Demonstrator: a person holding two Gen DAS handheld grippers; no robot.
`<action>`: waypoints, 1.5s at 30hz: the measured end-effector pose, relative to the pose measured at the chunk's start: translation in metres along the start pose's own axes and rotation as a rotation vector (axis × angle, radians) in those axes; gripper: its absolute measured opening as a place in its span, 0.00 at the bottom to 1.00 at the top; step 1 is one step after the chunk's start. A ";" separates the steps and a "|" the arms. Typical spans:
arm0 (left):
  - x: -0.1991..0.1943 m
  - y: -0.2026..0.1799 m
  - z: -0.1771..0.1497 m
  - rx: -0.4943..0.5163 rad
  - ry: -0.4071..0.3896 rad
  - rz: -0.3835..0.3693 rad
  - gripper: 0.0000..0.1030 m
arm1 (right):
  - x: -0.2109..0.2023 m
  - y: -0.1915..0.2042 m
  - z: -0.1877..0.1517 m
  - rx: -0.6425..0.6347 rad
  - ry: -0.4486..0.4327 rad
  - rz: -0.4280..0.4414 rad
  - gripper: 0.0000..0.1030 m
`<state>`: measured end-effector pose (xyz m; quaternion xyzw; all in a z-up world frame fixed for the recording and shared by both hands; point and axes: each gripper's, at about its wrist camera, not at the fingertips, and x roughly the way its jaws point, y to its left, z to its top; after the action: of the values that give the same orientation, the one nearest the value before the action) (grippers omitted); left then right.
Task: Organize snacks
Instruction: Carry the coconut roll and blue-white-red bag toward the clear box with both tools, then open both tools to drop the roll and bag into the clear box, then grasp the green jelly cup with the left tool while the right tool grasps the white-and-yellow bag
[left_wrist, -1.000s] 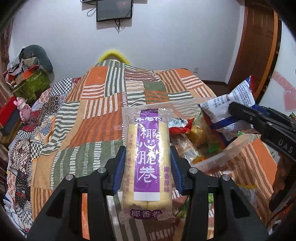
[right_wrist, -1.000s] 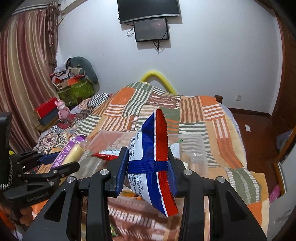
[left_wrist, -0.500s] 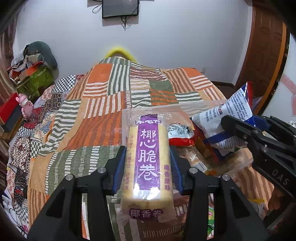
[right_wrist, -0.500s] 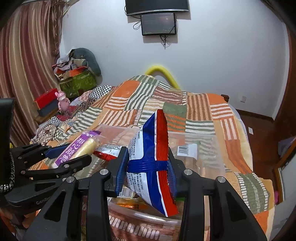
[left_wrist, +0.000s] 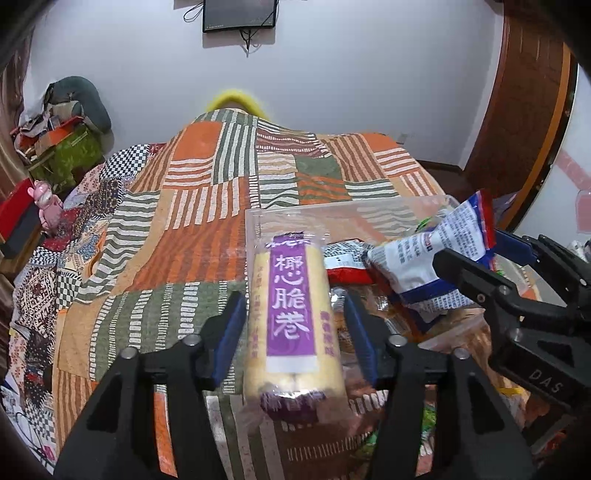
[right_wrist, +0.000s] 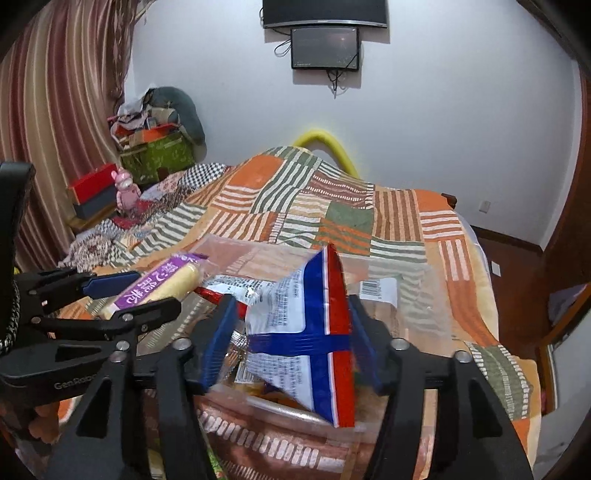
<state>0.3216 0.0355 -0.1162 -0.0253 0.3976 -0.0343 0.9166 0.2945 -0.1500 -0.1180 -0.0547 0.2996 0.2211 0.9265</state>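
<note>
My left gripper (left_wrist: 293, 314) stands open around a yellow roll snack with a purple label (left_wrist: 291, 314); gaps show on both sides of the pack. My right gripper (right_wrist: 288, 325) stands open around a white, blue and red snack bag (right_wrist: 314, 332); its left pad is clear of the bag. Both packs hang over a clear plastic box (right_wrist: 384, 295) that holds several snacks. In the left wrist view the right gripper (left_wrist: 491, 273) and its bag (left_wrist: 428, 258) are at the right. In the right wrist view the left gripper (right_wrist: 129, 291) and the roll (right_wrist: 162, 284) are at the left.
The box sits on a bed with a striped patchwork quilt (left_wrist: 207, 206). A red snack packet (left_wrist: 343, 264) lies in the box. Boxes and a pink toy (left_wrist: 46, 203) stand at the left wall. A wooden door (left_wrist: 524, 110) is at the right.
Both grippers have lowered and moved forward over the box. Their jaws have widened from gripping the roll and the bag to standing open around them.
</note>
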 end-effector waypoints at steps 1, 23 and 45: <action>-0.004 0.000 0.000 0.003 -0.006 -0.003 0.57 | -0.004 -0.001 0.001 0.007 -0.006 0.002 0.60; -0.088 -0.026 -0.043 0.149 -0.063 -0.032 0.69 | -0.067 -0.010 -0.022 0.040 -0.030 -0.009 0.80; -0.091 -0.044 -0.134 0.120 0.111 -0.071 0.70 | -0.059 -0.028 -0.123 0.102 0.236 -0.033 0.80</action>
<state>0.1600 -0.0035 -0.1381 0.0174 0.4439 -0.0921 0.8911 0.1987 -0.2258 -0.1848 -0.0382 0.4164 0.1824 0.8898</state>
